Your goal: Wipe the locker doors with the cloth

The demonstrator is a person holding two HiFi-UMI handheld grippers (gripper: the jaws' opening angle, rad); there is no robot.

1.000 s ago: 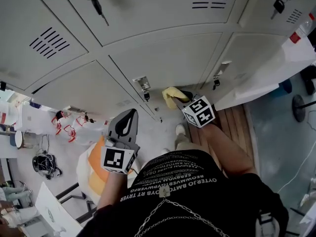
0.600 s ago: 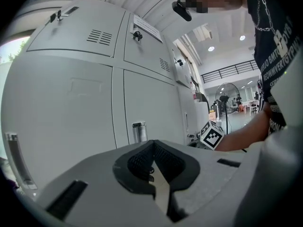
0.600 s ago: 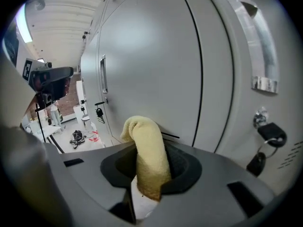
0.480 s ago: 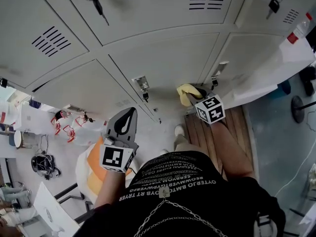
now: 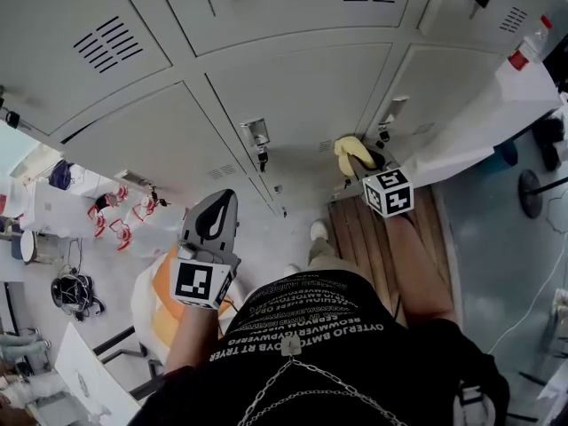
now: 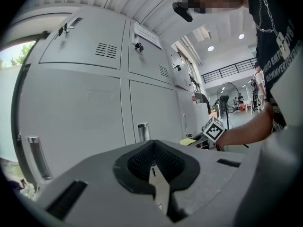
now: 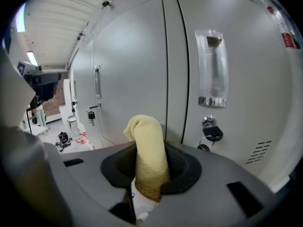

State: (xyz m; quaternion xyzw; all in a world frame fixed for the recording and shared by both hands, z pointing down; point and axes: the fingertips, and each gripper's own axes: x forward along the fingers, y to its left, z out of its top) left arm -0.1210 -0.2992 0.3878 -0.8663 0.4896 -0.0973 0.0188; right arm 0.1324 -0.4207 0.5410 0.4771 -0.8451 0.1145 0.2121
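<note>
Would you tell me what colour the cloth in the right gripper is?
Pale yellow; the soft folded cloth shows best in the right gripper view.

Off-task items I can log from here:
- wooden slat flooring (image 5: 351,233), with a white shoe (image 5: 318,231) just beside it
- an orange-and-white bundle (image 5: 160,304) at lower left
- red-and-white clutter (image 5: 114,216) on the pale floor, with a black tangle of gear (image 5: 75,293) near it
- a round black stand base (image 5: 535,192) at right
- a pedestal fan (image 6: 230,94) and ceiling lights (image 6: 210,48) in the hall beyond
</note>
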